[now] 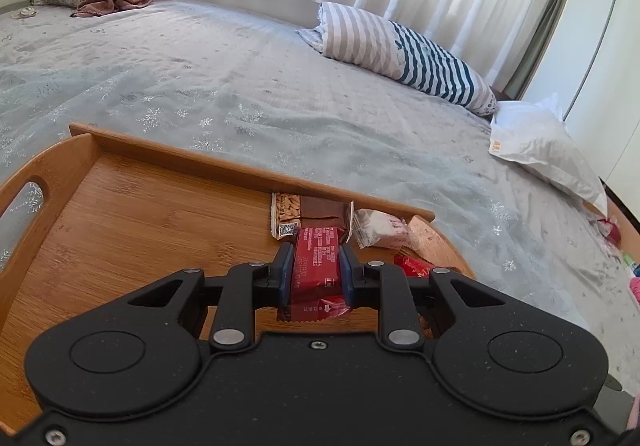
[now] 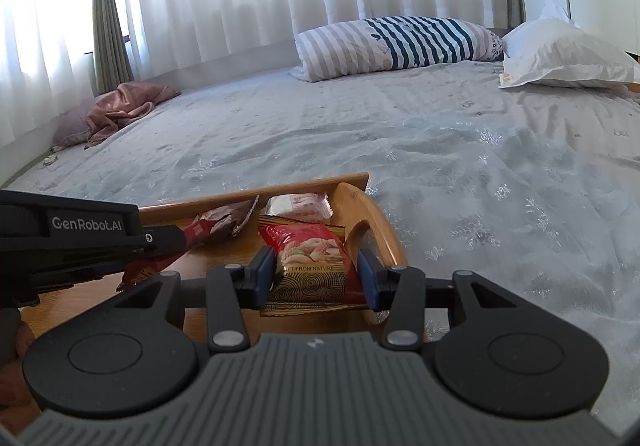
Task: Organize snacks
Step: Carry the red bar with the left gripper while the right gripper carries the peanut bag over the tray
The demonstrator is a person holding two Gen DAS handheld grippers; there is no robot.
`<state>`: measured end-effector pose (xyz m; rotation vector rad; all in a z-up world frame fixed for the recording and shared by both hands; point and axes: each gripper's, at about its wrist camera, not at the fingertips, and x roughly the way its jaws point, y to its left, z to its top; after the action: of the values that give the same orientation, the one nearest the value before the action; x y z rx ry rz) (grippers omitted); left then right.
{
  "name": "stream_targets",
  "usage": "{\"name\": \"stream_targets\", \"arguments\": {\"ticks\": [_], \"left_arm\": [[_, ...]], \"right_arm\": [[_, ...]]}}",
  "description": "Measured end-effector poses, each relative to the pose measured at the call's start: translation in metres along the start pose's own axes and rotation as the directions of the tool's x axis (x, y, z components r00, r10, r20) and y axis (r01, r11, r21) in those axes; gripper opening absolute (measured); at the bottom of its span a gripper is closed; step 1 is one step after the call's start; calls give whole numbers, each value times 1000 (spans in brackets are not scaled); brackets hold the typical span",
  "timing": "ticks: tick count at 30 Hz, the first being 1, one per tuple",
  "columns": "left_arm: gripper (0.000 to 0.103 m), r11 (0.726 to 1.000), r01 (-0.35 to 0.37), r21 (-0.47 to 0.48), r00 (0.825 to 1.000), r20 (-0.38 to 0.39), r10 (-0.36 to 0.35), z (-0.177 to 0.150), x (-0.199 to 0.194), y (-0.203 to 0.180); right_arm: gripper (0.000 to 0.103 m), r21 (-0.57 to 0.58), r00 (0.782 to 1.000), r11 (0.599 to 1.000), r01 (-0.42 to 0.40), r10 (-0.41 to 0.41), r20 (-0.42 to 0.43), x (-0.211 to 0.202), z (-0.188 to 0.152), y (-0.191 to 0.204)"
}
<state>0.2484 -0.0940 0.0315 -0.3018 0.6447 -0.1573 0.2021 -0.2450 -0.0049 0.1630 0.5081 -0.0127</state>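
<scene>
Well, here is how it stands over the wooden tray point(image 1: 132, 214), which sits on the bed:

Left gripper point(image 1: 316, 266): its jaws are clamped together on a slim red bar wrapper point(image 1: 316, 270), one blue pad on each long edge.

Red bar's axis: it runs straight away from the gripper toward the tray's far wall, the front end reaching the brown almond bar point(image 1: 310, 216) that lies along that wall.

Right gripper point(image 2: 316, 274): pressed onto a red nut packet point(image 2: 312, 262) from both sides; the jaws stand wider than the left ones because the packet is fatter.

Nut packet's place: held over the tray's right end, just inside the curved handle point(image 2: 368, 230), with a pale pink-and-white packet point(image 2: 298, 204) ahead of it against the far wall.

Nearer hand: the right one is nearer the handle end; the left one is nearer the tray's middle and the open floor beyond.

Key relation: I judge the red bar lies crosswise to the almond bar, so laying it alongside would take a quarter turn.

Risk: the two grippers sit close side by side, and the left one crosses the right view's lower left.

Still loose: a few small snacks point(image 1: 610, 230) lie on the bed, well right of the tray.
</scene>
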Motion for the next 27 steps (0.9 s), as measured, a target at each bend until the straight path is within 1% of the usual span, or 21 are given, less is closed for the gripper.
{"name": "stream_targets", "arguments": {"ticks": [4,16,27], "left_arm": [[23,1000,-7,23,1000,1,7,-1,4,-3],[23,1000,24,-7,999,-36,-24,-2,15,2],[23,999,41,-15,998,-56,-41,-5,18,4]], "right_arm": [[49,-10,1000,1000,0,0,0,4,1,1],[49,-10,1000,1000,-9,8,-10,13,-1,2],[51,-44,1000,999,-7,6,-17,17,0,5]]}}
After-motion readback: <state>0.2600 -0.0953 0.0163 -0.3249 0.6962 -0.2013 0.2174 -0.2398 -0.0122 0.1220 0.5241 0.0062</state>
